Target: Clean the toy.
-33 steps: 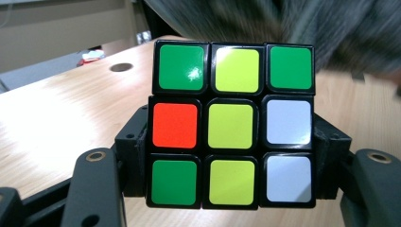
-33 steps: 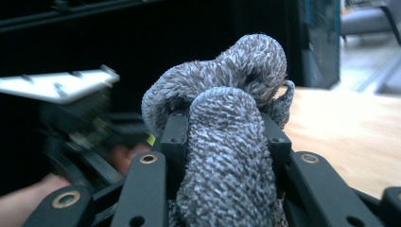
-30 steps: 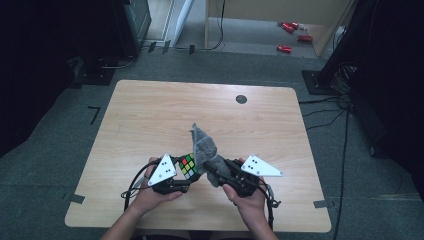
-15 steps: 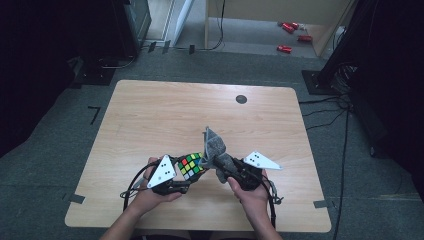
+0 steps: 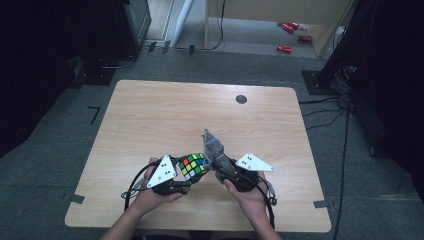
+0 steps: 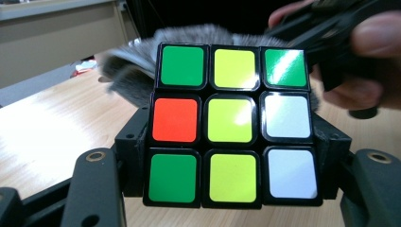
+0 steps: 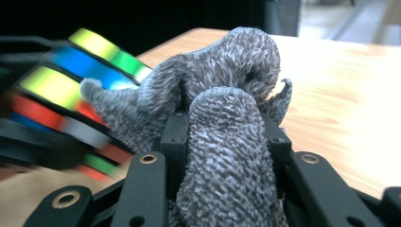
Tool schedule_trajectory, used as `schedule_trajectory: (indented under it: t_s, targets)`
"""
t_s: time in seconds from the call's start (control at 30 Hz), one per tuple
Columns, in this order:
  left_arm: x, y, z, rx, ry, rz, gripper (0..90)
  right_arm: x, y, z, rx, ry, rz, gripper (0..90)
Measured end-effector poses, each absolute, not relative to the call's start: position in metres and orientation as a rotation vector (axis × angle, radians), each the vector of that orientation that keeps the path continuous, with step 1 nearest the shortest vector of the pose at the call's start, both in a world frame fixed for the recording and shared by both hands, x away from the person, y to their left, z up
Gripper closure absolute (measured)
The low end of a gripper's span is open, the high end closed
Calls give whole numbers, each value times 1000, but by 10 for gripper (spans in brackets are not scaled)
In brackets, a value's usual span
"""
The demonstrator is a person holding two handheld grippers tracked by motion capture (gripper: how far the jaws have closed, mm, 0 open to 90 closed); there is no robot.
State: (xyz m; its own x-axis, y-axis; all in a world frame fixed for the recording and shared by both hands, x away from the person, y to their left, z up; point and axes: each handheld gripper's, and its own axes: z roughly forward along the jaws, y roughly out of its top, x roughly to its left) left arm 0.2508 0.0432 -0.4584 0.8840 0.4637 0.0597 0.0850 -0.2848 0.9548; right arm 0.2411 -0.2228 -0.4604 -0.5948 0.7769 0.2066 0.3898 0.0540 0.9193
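Note:
A colourful puzzle cube (image 5: pixel 193 166) (image 6: pixel 232 125) is held above the near part of the wooden table (image 5: pixel 165 115). My left gripper (image 5: pixel 189 176) (image 6: pixel 231 156) is shut on it, with the jaws pressed against the cube's two sides. A grey knitted cloth (image 5: pixel 214 146) (image 7: pixel 222 137) is bunched between the jaws of my right gripper (image 5: pixel 219 165) (image 7: pixel 224 142), which is shut on it. The cloth lies against the cube's right side; in the right gripper view the blurred cube (image 7: pixel 71 94) sits just left of the cloth.
A small dark round disc (image 5: pixel 241 99) lies near the table's far edge. Red items (image 5: pixel 290 27) lie on the floor beyond the table. Cables (image 5: pixel 132 182) trail from both grippers toward the table's near edge.
My right gripper has come down and leftward with the cloth, bringing it against the cube. The left gripper and cube have stayed in place.

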Motion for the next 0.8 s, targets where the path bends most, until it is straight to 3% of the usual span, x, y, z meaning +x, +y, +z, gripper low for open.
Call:
schedule_trajectory:
  t_s: [0.8]
  targets:
    - [279,61,-470,1854,755,483,338,278,-301,-503,1356,1887,979,619]
